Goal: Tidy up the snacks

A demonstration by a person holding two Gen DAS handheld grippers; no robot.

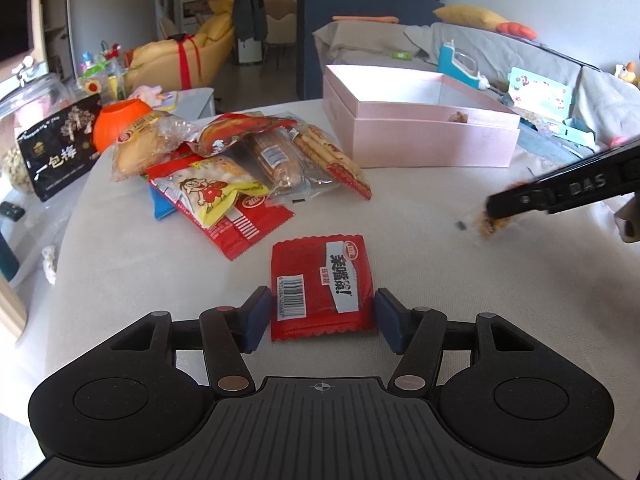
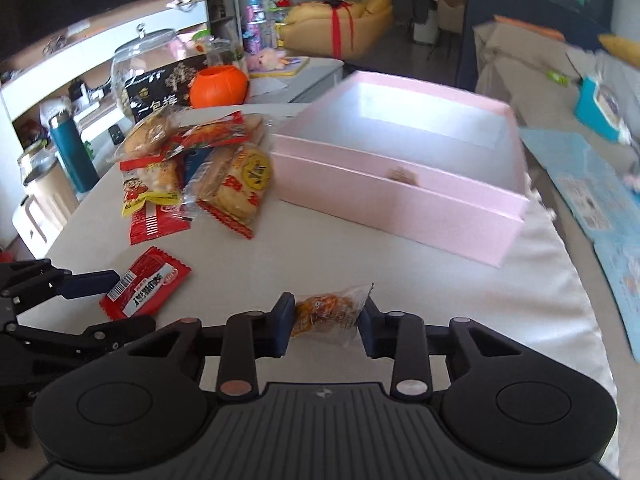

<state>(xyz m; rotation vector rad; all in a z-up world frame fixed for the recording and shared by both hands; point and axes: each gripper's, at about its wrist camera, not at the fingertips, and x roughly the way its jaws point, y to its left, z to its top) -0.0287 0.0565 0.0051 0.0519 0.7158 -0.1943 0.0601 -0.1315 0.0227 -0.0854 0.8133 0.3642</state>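
A flat red snack packet (image 1: 320, 286) lies on the white table between the pads of my left gripper (image 1: 322, 314), whose jaws stand around it, seemingly touching its edges. The packet also shows in the right wrist view (image 2: 145, 284). My right gripper (image 2: 325, 322) is shut on a small clear-wrapped orange snack (image 2: 326, 314), held above the table; it also shows in the left wrist view (image 1: 490, 222). An open pink box (image 1: 420, 128) stands at the back; one small snack (image 2: 402, 176) lies inside. A pile of snack bags (image 1: 240, 168) lies left of the box.
An orange pumpkin pot (image 2: 218, 86), a black bag (image 1: 60, 148) and a glass jar (image 2: 148, 60) stand beyond the table's left edge. A teal bottle (image 2: 74, 156) stands far left. A grey sofa (image 1: 520, 56) with blue cards (image 2: 600, 200) lies to the right.
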